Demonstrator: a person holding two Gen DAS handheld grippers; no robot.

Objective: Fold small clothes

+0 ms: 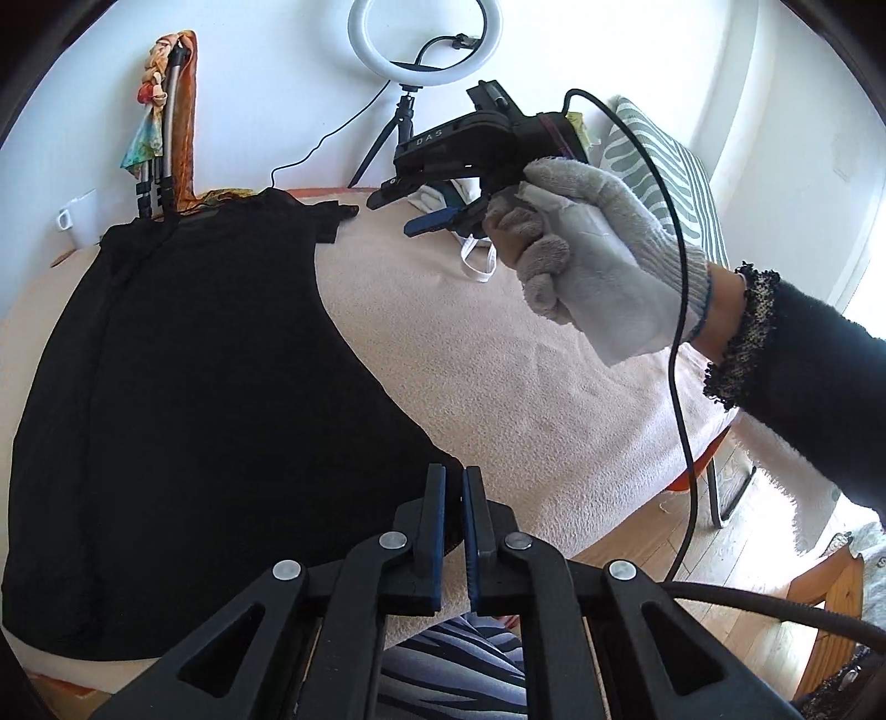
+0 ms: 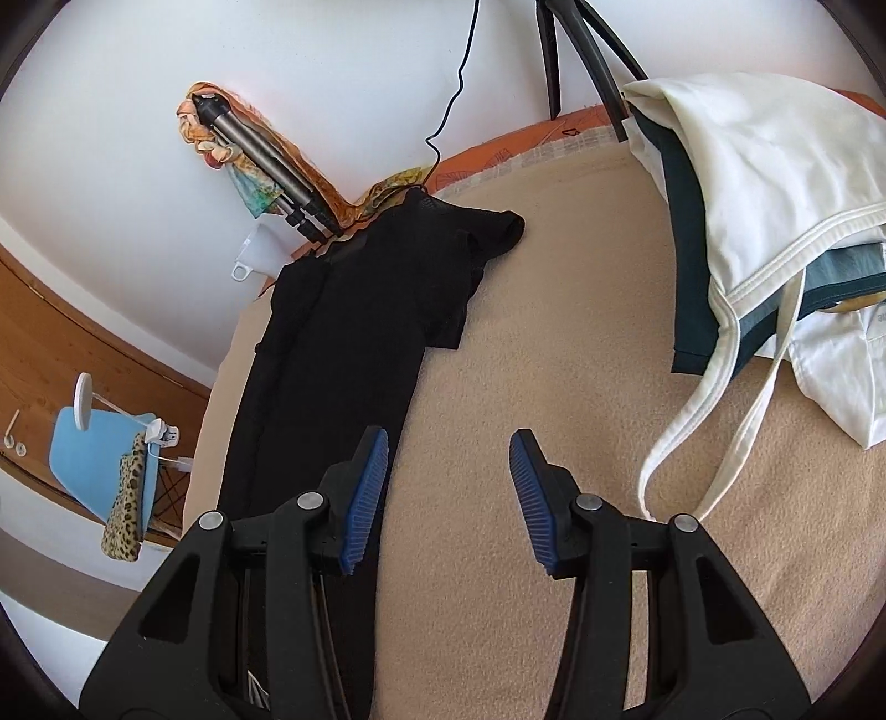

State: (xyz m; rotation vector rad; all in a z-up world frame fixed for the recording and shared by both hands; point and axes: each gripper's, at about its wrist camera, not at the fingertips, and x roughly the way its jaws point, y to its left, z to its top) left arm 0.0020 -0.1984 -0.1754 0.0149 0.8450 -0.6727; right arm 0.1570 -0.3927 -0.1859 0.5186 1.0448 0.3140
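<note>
Black garment [image 1: 183, 399] lies spread flat on the beige blanket [image 1: 443, 354], filling the left wrist view from about 7 to 11 o'clock, its near hem corner reaching the left gripper [image 1: 454, 482] at 6 o'clock. That gripper's jaws are closed down to a thin slit right at the hem corner; whether cloth is caught between them cannot be told. In the right wrist view the same garment [image 2: 343, 310] runs as a long dark strip from 7 to 12 o'clock, one short sleeve sticking out toward 12. The right gripper [image 2: 448, 443] stands about half open and grips nothing, its left finger over the garment's right edge, its right finger over bare blanket. Open blanket lies between the garment's right edge and a pile of white and dark green clothes [image 2: 764, 183] at 2 o'clock, whose white straps trail down toward the right finger. Along the far blanket edge stand a folded tripod [image 2: 277, 166] draped with a coloured scarf, a white mug [image 1: 75, 219], and a ring light [image 1: 423, 41] on a small stand, its cable dropping to the blanket. In the left wrist view the gloved right hand [image 1: 598, 249] holds its gripper at 1 o'clock, a black cable hanging from it, and the letters "DAS" can be read on the gripper's body. A patterned cushion [image 1: 659, 166] leans at 2 o'clock.
</note>
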